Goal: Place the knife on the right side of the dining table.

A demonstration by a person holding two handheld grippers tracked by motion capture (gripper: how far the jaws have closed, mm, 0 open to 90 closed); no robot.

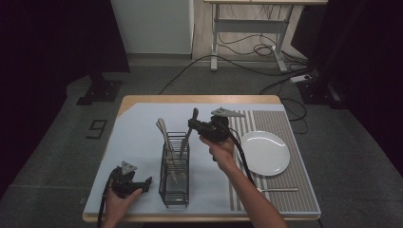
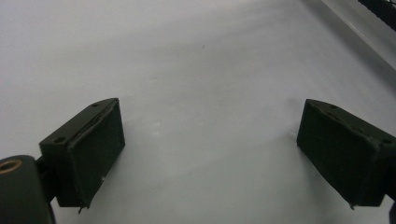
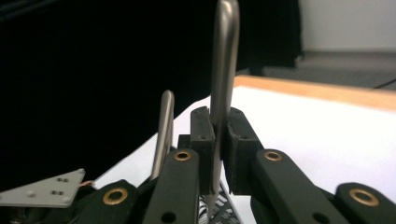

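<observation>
A black wire cutlery holder stands on the light blue mat near the table's middle. Several metal utensils lean in it. My right gripper reaches in from the right above the holder and is shut on the handle of one upright utensil. In the right gripper view the two pads press on that steel handle, and my right gripper points along it; a second handle rises just to its left. My left gripper rests near the front left corner, left of the holder. Its jaws stand wide apart over bare mat, my left gripper holding nothing.
A white plate lies on the striped mat at the right. A single utensil lies on that mat near the front edge. The black cable trails along the right forearm. The floor beyond the table holds desk legs and cables.
</observation>
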